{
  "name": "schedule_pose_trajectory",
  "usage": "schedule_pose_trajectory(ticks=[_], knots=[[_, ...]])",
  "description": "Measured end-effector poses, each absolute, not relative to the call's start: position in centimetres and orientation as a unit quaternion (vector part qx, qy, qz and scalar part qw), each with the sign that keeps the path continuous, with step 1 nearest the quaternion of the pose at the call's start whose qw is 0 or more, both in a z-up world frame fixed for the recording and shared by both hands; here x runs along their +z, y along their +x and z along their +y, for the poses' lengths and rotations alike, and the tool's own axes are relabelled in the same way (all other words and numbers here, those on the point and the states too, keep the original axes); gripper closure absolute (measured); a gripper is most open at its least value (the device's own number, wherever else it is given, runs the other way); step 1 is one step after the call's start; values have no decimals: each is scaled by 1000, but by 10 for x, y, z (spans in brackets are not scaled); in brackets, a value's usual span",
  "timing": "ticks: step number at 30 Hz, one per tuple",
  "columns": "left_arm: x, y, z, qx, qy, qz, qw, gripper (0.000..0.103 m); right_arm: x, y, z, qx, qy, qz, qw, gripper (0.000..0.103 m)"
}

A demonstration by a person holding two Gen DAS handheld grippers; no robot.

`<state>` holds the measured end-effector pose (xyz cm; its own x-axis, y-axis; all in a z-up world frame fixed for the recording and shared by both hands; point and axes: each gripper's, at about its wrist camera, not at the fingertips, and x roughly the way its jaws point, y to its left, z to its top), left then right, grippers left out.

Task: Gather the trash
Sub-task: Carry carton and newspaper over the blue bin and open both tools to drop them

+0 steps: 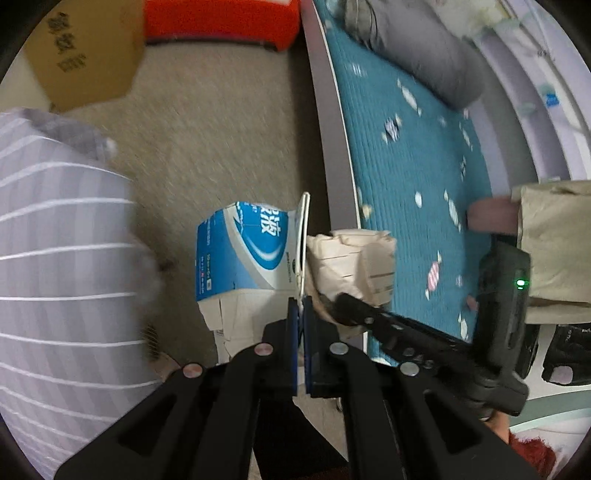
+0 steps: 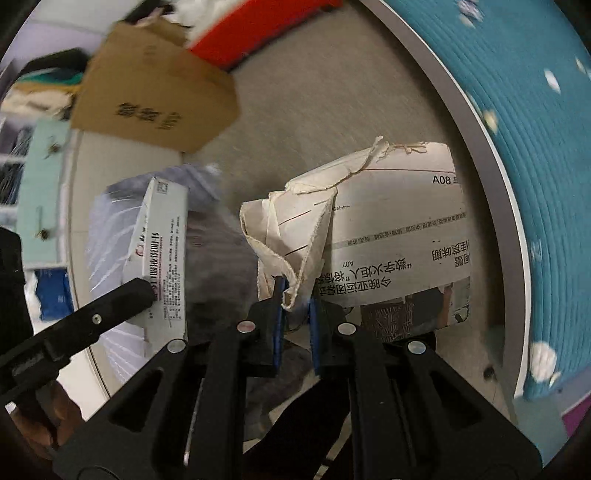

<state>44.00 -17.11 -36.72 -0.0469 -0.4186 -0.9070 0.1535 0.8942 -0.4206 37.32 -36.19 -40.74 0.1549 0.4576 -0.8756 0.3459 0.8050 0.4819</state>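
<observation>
My left gripper (image 1: 303, 314) is shut on the thin edge of a flattened blue-and-white carton (image 1: 240, 251), held above the beige carpet. The right wrist view shows the same carton (image 2: 162, 254) from its white printed side, with one finger (image 2: 125, 299) of the left gripper against it. My right gripper (image 2: 295, 310) is shut on a crumpled, torn newspaper (image 2: 388, 229). That paper (image 1: 351, 258) hangs just right of the carton, with the right gripper (image 1: 343, 301) reaching in from the right. A lavender striped bag (image 1: 55, 266) lies to the left, behind the carton (image 2: 110, 229).
A brown cardboard box (image 1: 85, 48) and a red object (image 1: 221, 22) stand on the carpet (image 1: 221, 129) at the far end. A teal patterned bed cover (image 1: 406, 166) with a grey edge runs along the right, with a grey pillow (image 1: 424, 48) on it. A beige sleeve (image 1: 554, 240) is at the right.
</observation>
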Motion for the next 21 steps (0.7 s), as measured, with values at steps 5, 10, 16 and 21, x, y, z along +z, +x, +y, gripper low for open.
schedule_pose_trajectory(ticks=[5,10,16,21], knots=[[-427,441,-208,-196,-87,733,645,101,-461,376,-385,25,324,680,657,91],[-461,451,-216,-168,-72,752,633,101,-490,394,-391,30,331,685,648,88],[-475,459,-216,-144,-53,757,635,101,-527,414,-401,23,341,694,633,62],[-482,463,-215,-132,-57,761,633,101,-534,418,-413,18,351,684,639,49]])
